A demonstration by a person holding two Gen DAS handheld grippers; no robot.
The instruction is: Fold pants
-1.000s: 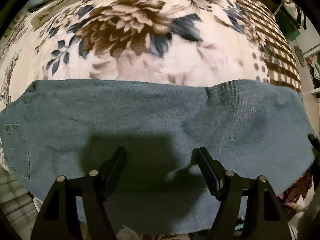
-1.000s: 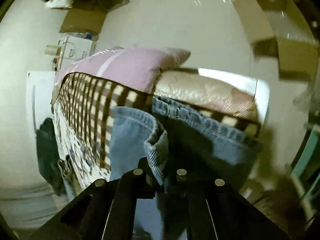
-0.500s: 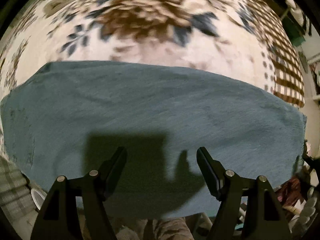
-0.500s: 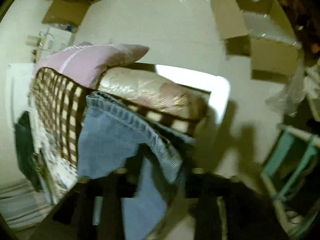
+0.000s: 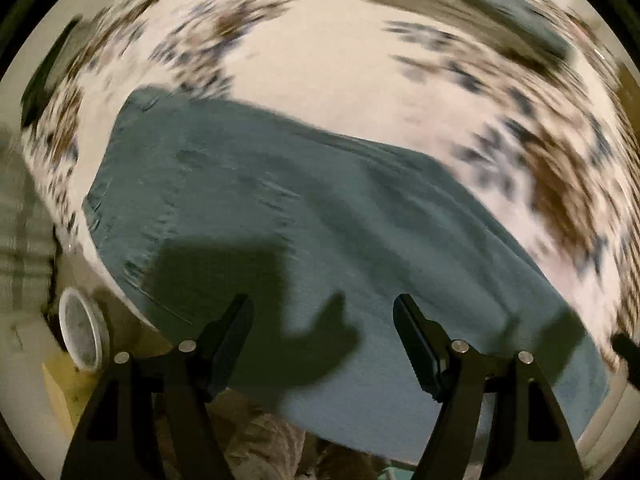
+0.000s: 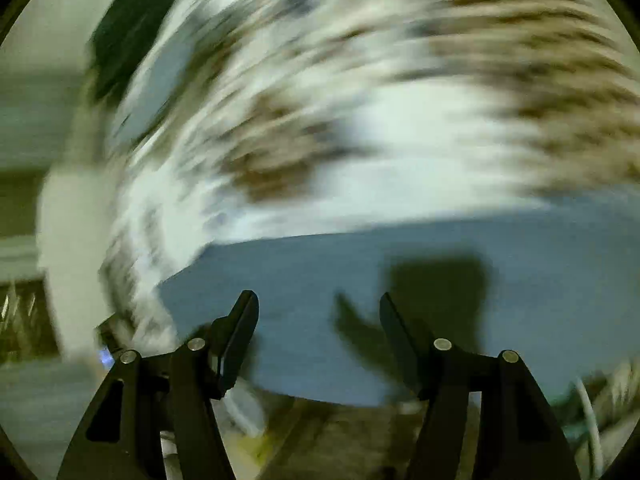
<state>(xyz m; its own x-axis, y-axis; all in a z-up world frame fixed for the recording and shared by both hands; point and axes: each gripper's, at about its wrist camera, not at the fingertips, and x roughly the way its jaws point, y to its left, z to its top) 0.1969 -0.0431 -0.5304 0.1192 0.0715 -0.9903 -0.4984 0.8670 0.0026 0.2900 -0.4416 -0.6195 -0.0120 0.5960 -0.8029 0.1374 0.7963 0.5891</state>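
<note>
The blue denim pants (image 5: 320, 240) lie flat on the floral blanket (image 5: 340, 60), folded into a long band across the near edge of the bed. My left gripper (image 5: 322, 320) is open and empty just above the near edge of the denim. In the right wrist view the pants (image 6: 440, 280) show as a blurred blue band. My right gripper (image 6: 318, 316) is open and empty above them. Both views are motion-blurred.
A white round container (image 5: 82, 336) stands on the floor at the lower left of the bed. The bed edge runs just under both grippers. A dark garment (image 6: 128, 28) lies at the far upper left of the blanket.
My right gripper let go of the denim waistband and opened, swinging from the pillow end to look across the bed. My left gripper swung left over the flat pants.
</note>
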